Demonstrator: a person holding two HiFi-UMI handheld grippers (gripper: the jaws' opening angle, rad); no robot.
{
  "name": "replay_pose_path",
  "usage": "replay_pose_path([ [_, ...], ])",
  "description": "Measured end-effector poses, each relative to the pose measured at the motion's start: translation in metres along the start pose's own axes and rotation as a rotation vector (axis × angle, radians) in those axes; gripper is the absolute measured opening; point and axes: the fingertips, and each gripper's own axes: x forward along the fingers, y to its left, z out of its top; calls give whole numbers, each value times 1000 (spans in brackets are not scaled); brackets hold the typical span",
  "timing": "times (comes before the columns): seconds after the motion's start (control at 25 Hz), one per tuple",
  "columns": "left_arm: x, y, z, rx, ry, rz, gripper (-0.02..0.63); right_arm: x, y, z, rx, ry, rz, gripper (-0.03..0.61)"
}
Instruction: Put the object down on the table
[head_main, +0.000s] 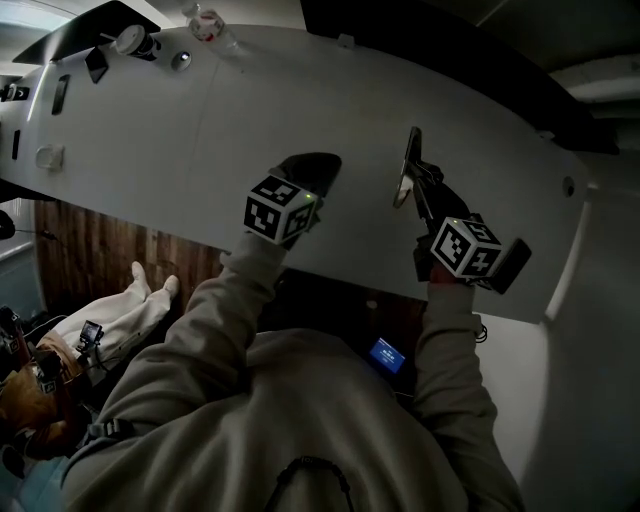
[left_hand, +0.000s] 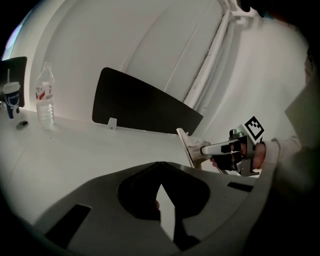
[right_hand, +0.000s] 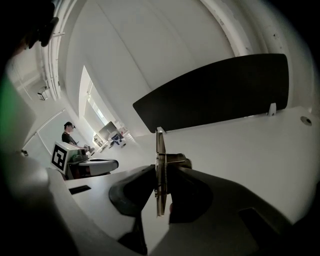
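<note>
A thin flat metal piece (head_main: 410, 165) stands on edge between the jaws of my right gripper (head_main: 425, 192), which is shut on it a little above the white table (head_main: 250, 110). In the right gripper view the metal piece (right_hand: 160, 150) rises upright between the dark pads of that gripper (right_hand: 162, 195). The left gripper view shows the same piece (left_hand: 185, 145) held out by the right gripper (left_hand: 220, 148). My left gripper (head_main: 310, 172) hovers over the table to the left. Its jaws (left_hand: 160, 167) meet at the tips with nothing between them.
A black divider panel (left_hand: 145, 107) stands along the table's far side. A water bottle (left_hand: 45, 100) and a cup (left_hand: 11, 97) stand at the far left. The table's near edge (head_main: 330, 270) runs just below both grippers. A person (right_hand: 67, 132) stands far off.
</note>
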Motion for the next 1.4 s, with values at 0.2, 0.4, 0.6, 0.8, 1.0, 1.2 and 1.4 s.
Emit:
replay_pose_path([
  [0.2, 5, 2, -28, -22, 26, 6, -3, 11, -4, -24, 23, 28, 14, 91],
  [0.4, 11, -1, -49, -49, 53, 3, -3, 17, -7, -44, 29, 61, 18, 91],
  [0.6, 13, -3, -73, -67, 77, 5, -3, 21, -10, -65, 52, 79, 27, 91],
  [0.8, 19, -8, -89, -77, 92, 0, -3, 24, -16, -84, 64, 103, 30, 91],
  [1.0, 23, -8, -112, -100, 117, -3, -3, 27, -19, -101, 90, 126, 40, 91],
  [1.2, 22, -9, -122, -117, 128, -7, -3, 32, -19, -106, 142, 126, 68, 91],
  [1.4, 21, -8, -122, -118, 129, -10, -3, 34, -24, -113, 122, 138, 37, 92],
])
